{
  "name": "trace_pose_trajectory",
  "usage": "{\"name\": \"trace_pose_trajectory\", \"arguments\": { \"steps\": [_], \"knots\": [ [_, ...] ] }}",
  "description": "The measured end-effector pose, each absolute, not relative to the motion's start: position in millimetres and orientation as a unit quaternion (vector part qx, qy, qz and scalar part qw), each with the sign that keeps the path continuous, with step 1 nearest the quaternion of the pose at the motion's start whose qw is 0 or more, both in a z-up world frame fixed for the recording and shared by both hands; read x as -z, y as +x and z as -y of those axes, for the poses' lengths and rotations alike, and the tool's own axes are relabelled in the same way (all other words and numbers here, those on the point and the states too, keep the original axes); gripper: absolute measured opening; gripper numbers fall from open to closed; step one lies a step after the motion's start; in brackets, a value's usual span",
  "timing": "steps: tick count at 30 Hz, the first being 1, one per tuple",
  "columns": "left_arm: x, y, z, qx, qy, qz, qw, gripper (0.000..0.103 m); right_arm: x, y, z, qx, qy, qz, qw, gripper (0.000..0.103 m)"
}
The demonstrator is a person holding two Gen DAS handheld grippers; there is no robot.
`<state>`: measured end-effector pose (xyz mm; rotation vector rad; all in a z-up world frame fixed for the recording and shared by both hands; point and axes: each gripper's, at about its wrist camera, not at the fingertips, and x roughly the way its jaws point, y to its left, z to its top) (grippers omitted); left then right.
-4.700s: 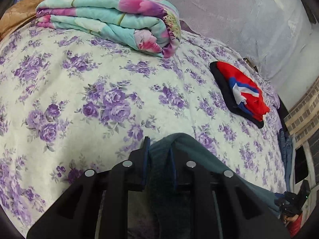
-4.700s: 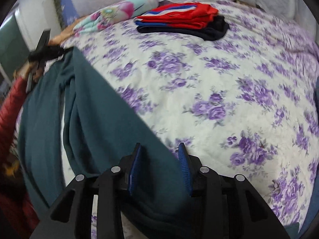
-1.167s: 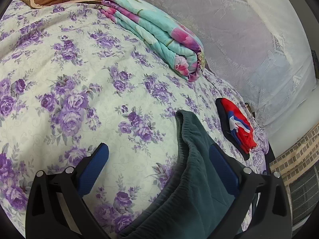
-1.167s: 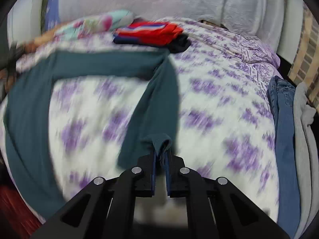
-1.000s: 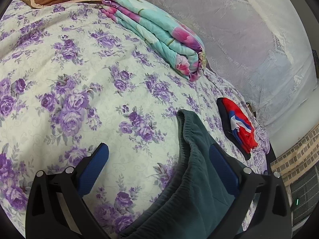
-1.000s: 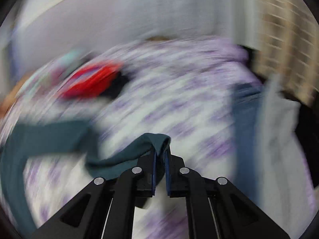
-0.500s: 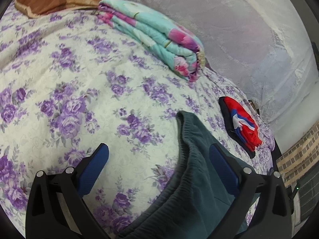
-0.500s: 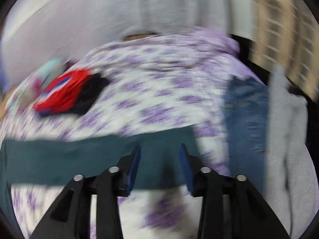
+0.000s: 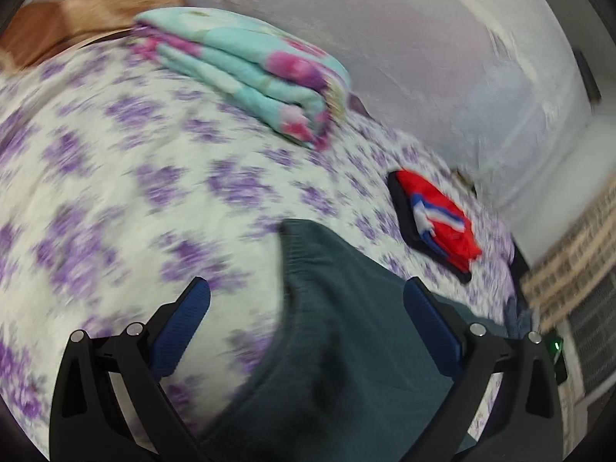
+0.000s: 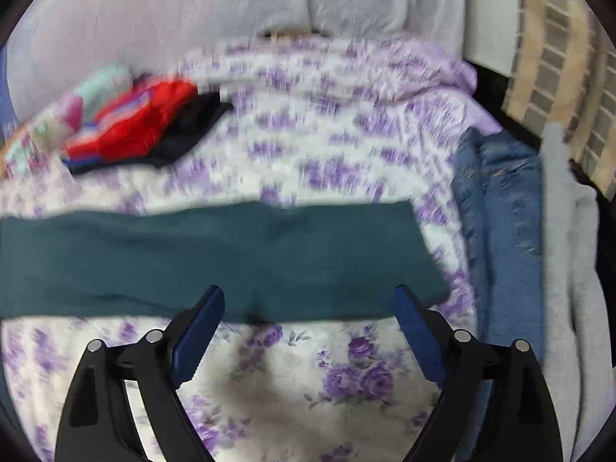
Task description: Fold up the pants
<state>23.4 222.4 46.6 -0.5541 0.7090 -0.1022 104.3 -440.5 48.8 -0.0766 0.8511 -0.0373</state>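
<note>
Released from our right gripper [image 10: 308,331], the dark teal knit pants [image 10: 215,261] lie crosswise just ahead of its wide-open, empty fingers; our left gripper [image 9: 308,323], equally spread, straddles the waistband.

A home bedroom. A bed [image 9: 115,177] fills both views, covered by a white spread printed with purple roses. Near its far edge lies a folded quilt [image 9: 246,73] in turquoise and pink, with a tan pillow [image 9: 88,15] behind it (blurred). Folded red and dark clothes [image 10: 142,127] sit toward a far corner, jeans [image 10: 504,223] and a grey garment [image 10: 573,269] along the side edge. Pale curtain fabric [image 10: 238,4] hangs behind the bed.
</note>
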Motion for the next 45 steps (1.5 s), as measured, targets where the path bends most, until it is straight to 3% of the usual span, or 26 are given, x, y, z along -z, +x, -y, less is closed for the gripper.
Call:
{"name": "trace_pose_trajectory", "arguments": {
  "steps": [1,2,5,10,13,16,19,21,26,28,33,36,41,44,45],
  "knots": [
    [-46.9,32.6,-215.9,0.052,-0.254,-0.36,0.896,0.098,-31.2,115.4,444.0,0.02,-0.039,-0.426,0.904,0.09],
    [-44.2,45.1,-208.3,0.049,-0.234,-0.385,0.892,0.098,-16.3,121.8,445.1,0.017,-0.033,-0.441,0.897,0.098],
    [-12.8,81.4,-198.5,-0.004,-0.173,-0.469,0.866,0.098,-14.2,119.3,459.8,0.003,0.019,-0.437,0.899,0.099],
    [-7.3,83.2,-178.8,-0.061,-0.084,-0.46,0.882,0.098,-13.9,118.0,458.5,0.003,0.019,-0.437,0.899,0.099],
    [-30.5,52.2,-187.9,-0.061,-0.112,-0.383,0.915,0.098,-12.0,119.7,460.7,0.001,0.022,-0.435,0.9,0.099],
    [-46.8,10.2,-205.7,0.002,-0.206,-0.306,0.93,0.098,-21.3,113.0,465.0,0.01,0.028,-0.408,0.912,0.099],
    [-36.8,-8.8,-214.3,0.012,-0.247,-0.306,0.919,0.098,-51.2,72.7,462.3,-0.023,0.071,-0.344,0.936,0.099],
    [-28.3,-18.6,-223.2,0.024,-0.277,-0.316,0.907,0.098,-63.0,47.6,453.4,-0.062,0.086,-0.345,0.933,0.099],
    [-13.8,-28.3,-238.9,0.051,-0.342,-0.314,0.884,0.098,-78.6,-28.3,428.9,-0.087,0.003,-0.35,0.933,0.099],
    [-14.8,-26.3,-233.1,0.046,-0.332,-0.319,0.887,0.098,-76.4,-46.9,443.1,-0.055,0.0,-0.368,0.928,0.099],
    [-20.1,-24.5,-215.1,0.042,-0.281,-0.331,0.9,0.098,-71.6,-115.5,506.7,-0.015,0.127,-0.378,0.917,0.098],
    [-16.8,-19.3,-218.0,0.043,-0.284,-0.34,0.895,0.098,-70.0,-142.6,523.0,0.004,0.143,-0.367,0.919,0.088],
    [-12.3,-19.9,-227.2,0.051,-0.313,-0.337,0.887,0.098,-37.0,-120.3,530.4,0.001,0.152,-0.411,0.899,0.054],
    [-11.9,-19.7,-226.1,0.049,-0.312,-0.339,0.886,0.098,-24.5,-117.9,527.2,0.002,0.136,-0.414,0.9,0.048],
    [-11.9,-19.4,-225.3,0.048,-0.309,-0.341,0.886,0.098,-24.2,-120.6,521.5,-0.001,0.118,-0.413,0.903,0.031]
  ]
}}
